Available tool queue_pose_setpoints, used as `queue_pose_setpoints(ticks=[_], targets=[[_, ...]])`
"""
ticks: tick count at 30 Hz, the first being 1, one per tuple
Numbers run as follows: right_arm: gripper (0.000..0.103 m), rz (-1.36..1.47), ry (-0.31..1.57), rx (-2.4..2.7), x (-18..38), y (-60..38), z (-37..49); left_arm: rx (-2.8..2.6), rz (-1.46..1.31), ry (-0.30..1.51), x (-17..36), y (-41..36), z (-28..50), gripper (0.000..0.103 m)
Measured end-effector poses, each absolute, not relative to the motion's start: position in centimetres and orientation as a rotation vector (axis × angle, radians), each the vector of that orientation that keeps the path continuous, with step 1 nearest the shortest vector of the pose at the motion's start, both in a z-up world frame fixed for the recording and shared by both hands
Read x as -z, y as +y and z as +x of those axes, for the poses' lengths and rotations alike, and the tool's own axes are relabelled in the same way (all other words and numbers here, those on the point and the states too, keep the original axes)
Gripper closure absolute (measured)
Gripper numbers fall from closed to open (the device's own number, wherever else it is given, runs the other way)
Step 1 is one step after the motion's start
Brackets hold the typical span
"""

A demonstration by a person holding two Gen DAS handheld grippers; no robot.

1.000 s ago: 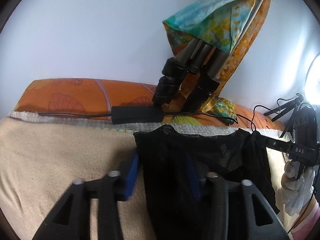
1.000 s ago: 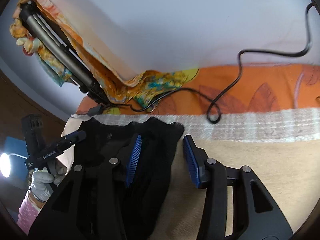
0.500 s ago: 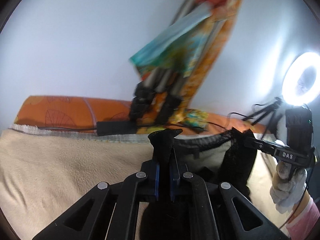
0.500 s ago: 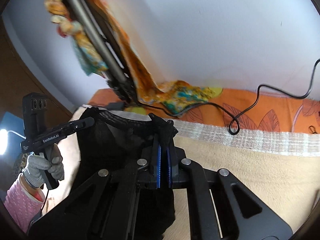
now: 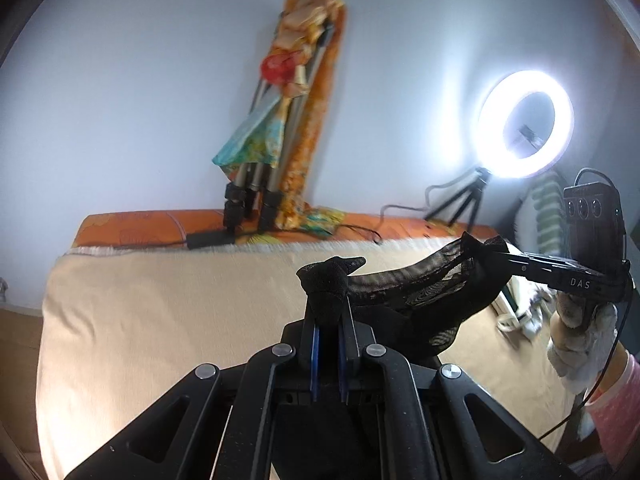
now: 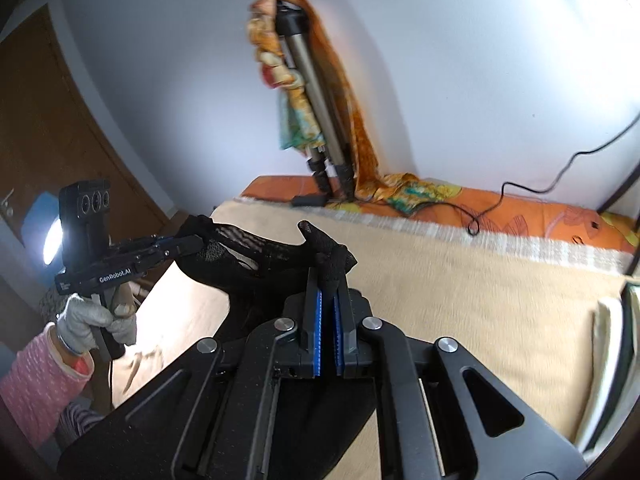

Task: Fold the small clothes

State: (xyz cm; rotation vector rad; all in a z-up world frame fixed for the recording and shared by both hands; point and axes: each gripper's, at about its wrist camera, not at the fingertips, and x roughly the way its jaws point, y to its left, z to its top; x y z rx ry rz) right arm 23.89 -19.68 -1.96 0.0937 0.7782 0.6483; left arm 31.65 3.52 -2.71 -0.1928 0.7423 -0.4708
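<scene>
Beige bed blanket (image 5: pixel 160 320) lies below; left gripper (image 5: pixel 328 312) and right gripper (image 6: pixel 327 280), each clamped on a corner, lift the black mesh garment (image 5: pixel 420 296) taut, likely to straighten it for folding

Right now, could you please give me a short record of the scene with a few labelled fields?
garment: black mesh garment, lifted above the bed
left claw: shut on one corner of it
right claw: shut on the other corner
surface: beige blanket on the bed
background: tripod draped with orange cloth, lit ring light
</scene>
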Motion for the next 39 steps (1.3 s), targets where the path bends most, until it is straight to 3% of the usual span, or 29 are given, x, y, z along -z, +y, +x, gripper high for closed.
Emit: queue_pose_setpoints(ticks=[15,25,27,29,31,33,39], targets=[[0.097,-0.031,0.832,-0.629,9.3,-19.4,9.7,0.492,-0.078,0.838,9.0,2.7,17.3,0.097],[0.097,-0.265,0.737,-0.616,9.3,-19.8,3.3,0.51,-0.043,0.878,9.8,3.8,11.7,0.093],[0.091,-0.298,0.755,-0.621,9.4,-20.1,2.4,0.526,-0.022,0.883,9.5,3.8,10.6,0.087],[0.073,-0.316,0.764,-0.633,9.4,-20.6,1.3,0.536,0.01,0.886,9.2,4.0,9.2,0.086],[0.068,-0.301,0.758,-0.63,9.1,-21.5,0.3,0.538,-0.012,0.887,8.9,4.5,8.3,0.084],[0.057,-0.206,0.778,-0.613,8.9,-22.6,0.1,0.527,-0.077,0.891,8.8,5.4,8.3,0.075],[0.057,0.278,0.975,-0.511,11.3,-25.2,2.7,0.49,-0.436,0.994,11.0,7.5,10.5,0.065]])
